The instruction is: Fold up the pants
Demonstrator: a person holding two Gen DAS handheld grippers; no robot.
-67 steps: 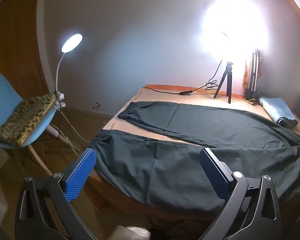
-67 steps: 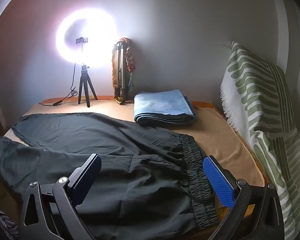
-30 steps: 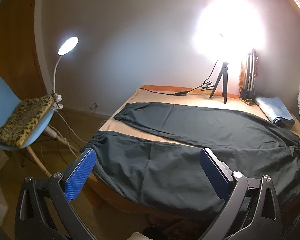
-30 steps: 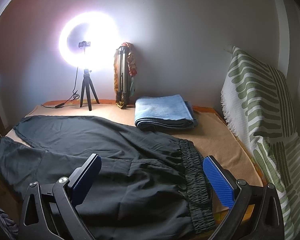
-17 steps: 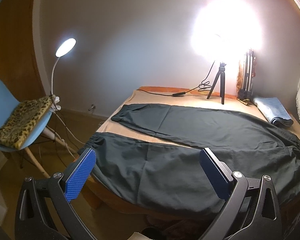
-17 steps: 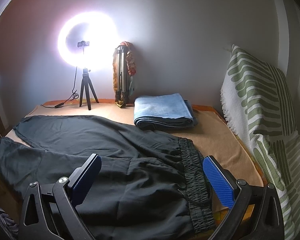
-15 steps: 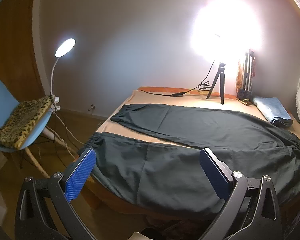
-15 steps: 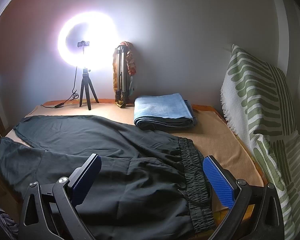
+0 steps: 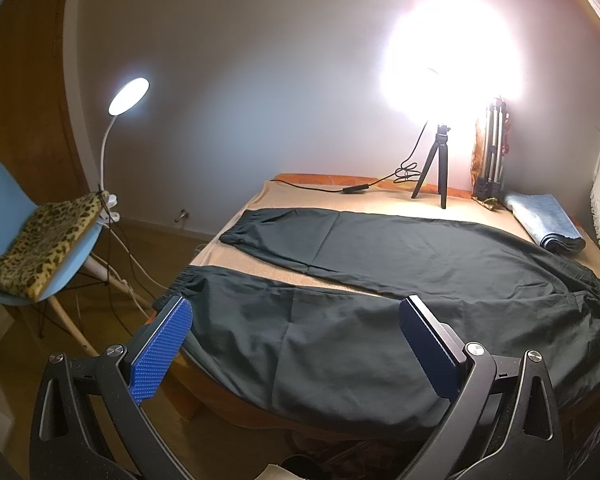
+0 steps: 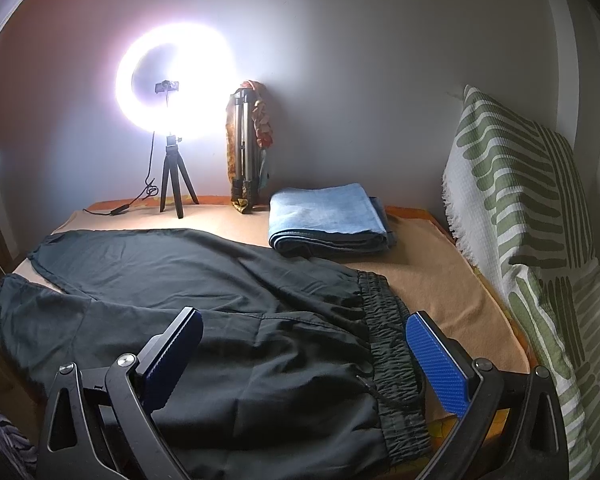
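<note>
left gripper (image 9: 296, 344): spread wide, holding nothing, hovering off the near edge of the bed (image 9: 236, 408), aimed at the lower part of the near leg. right gripper (image 10: 304, 354): likewise spread and empty, poised over the hip area just short of the waistband (image 10: 384, 320).

beyond the fingers: dark pants (image 9: 380, 280) laid flat along the bed, legs splayed apart with a strip of tan cover showing between them, cuffs toward the lamp side, near leg drooping slightly over the mattress edge. well past the pants: folded blue towel (image 10: 328, 216), ring light on a small tripod (image 10: 172, 128), striped cushion (image 10: 532, 240); off the bed, a blue chair (image 9: 4, 184) with a leopard-print cushion.

step in hand, by the look of it: the approach before the first fold, nothing gripped yet. next move likely: lower both grippers, pinch the near leg close to its cuff (image 9: 180, 280) and the near end of the waistband, then carry that leg across onto the far one, edges matched, without dragging the far leg askew.
</note>
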